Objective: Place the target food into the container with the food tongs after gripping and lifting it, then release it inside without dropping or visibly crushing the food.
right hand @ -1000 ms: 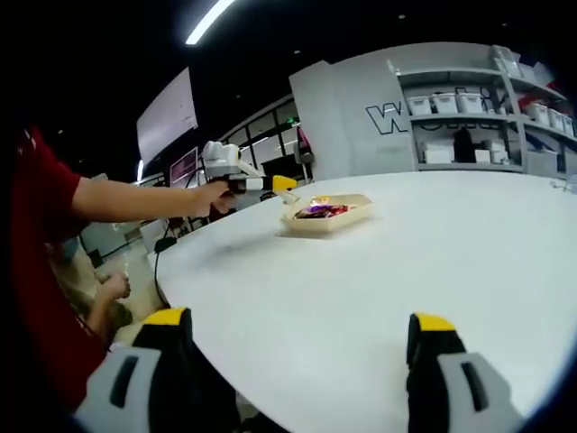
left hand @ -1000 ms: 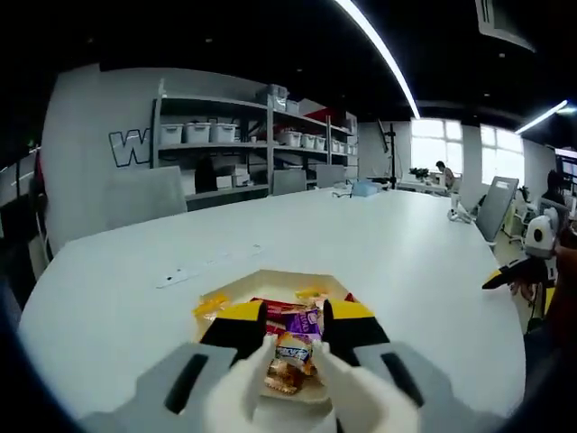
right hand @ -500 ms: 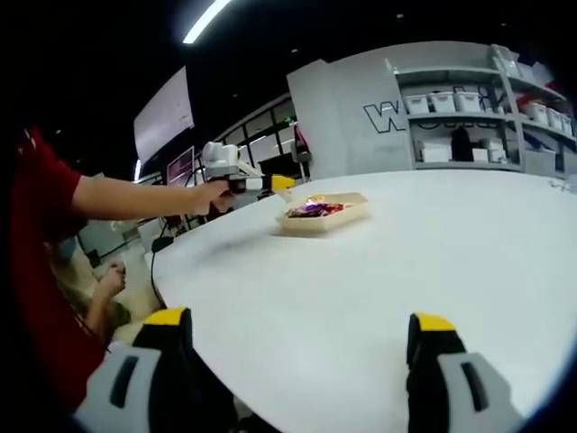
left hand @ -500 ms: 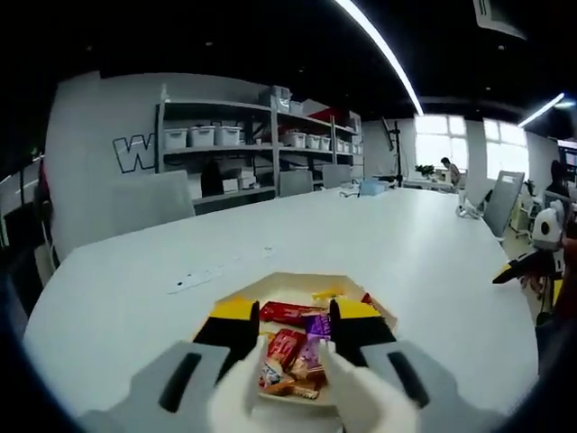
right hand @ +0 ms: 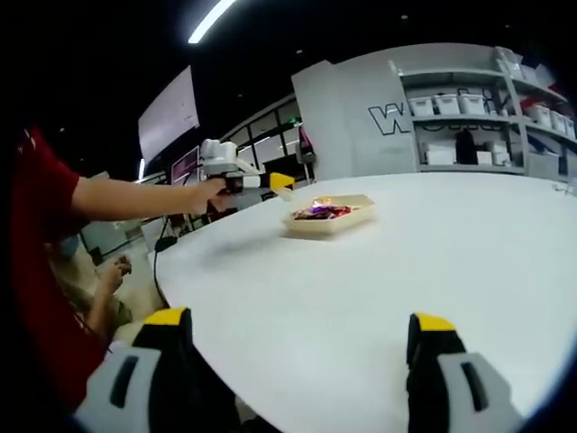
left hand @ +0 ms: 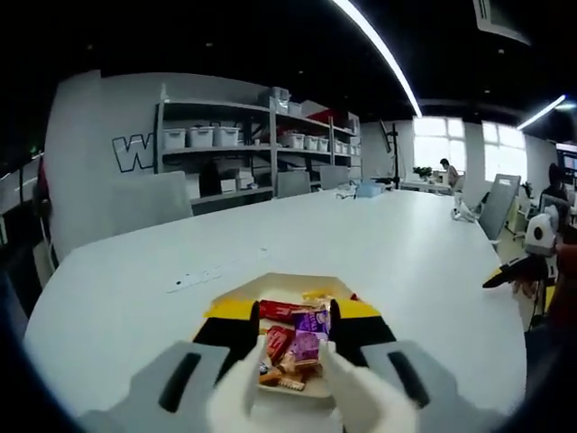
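A tan paper tray [left hand: 270,287] holding several wrapped candies [left hand: 293,336] lies on the white table just ahead of my left gripper [left hand: 293,311]. That gripper is clamped on white food tongs [left hand: 242,386], whose two arms stand apart over the near end of the tray. I see nothing pinched between the tong tips. In the right gripper view the tray [right hand: 332,223] is far off, with the left gripper [right hand: 270,183] held by a hand beside it. My right gripper [right hand: 297,320] hangs open over the table's near edge, holding nothing; it also appears as the right gripper [left hand: 516,269] at the table's right side.
The large white table [right hand: 379,289] stretches wide around the tray. A thin white strip [left hand: 194,278] lies on it beyond the tray. Shelves with white bins [left hand: 203,135] line the back wall. A person's arm and red sleeve [right hand: 41,207] stand at the table's left.
A blue-and-orange wrapped candy that sat between the tong tips a second ago is no longer there; the tong arms now show tray candies between them. The right gripper stayed open and still.
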`<state>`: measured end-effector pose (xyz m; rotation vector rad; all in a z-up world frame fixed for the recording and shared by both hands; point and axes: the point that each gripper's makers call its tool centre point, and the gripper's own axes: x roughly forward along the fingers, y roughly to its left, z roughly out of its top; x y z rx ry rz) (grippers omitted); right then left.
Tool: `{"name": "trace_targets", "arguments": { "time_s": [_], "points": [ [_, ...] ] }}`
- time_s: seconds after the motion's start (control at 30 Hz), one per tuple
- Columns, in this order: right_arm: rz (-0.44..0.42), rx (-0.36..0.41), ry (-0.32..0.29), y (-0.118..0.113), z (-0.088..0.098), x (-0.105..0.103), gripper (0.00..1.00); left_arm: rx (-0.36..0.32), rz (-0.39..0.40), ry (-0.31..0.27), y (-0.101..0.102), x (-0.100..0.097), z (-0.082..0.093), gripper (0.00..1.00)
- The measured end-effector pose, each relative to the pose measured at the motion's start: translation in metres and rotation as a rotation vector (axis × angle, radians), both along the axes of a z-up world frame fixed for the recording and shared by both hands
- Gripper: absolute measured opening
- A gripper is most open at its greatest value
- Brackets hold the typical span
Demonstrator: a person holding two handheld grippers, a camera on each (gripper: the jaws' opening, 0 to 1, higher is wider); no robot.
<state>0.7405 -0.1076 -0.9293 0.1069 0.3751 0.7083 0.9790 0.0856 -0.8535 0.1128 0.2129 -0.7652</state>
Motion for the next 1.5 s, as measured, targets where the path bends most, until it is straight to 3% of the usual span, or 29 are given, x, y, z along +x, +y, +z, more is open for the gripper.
{"name": "trace_targets", "arguments": {
  "time_s": [0.6,0.9,1.07,1.23,1.5],
  "points": [
    [0.023,0.002,0.0,0.009,-0.002,-0.003,0.99,-0.004,-0.064,0.03,-0.007,-0.032,-0.013,0.3],
    [0.028,0.003,-0.001,0.012,-0.001,-0.003,0.99,-0.139,-0.13,0.025,-0.014,-0.049,0.012,0.3],
    [0.036,0.001,-0.005,0.015,0.001,-0.003,0.99,-0.248,-0.223,0.035,-0.027,-0.068,0.029,0.3],
    [0.041,0.004,-0.011,0.016,0.003,-0.003,0.99,-0.208,-0.249,-0.005,-0.033,-0.081,0.028,0.3],
    [0.069,0.005,-0.047,0.024,0.007,-0.004,0.99,-0.202,-0.29,0.01,-0.036,-0.096,0.021,0.3]
  ]
}}
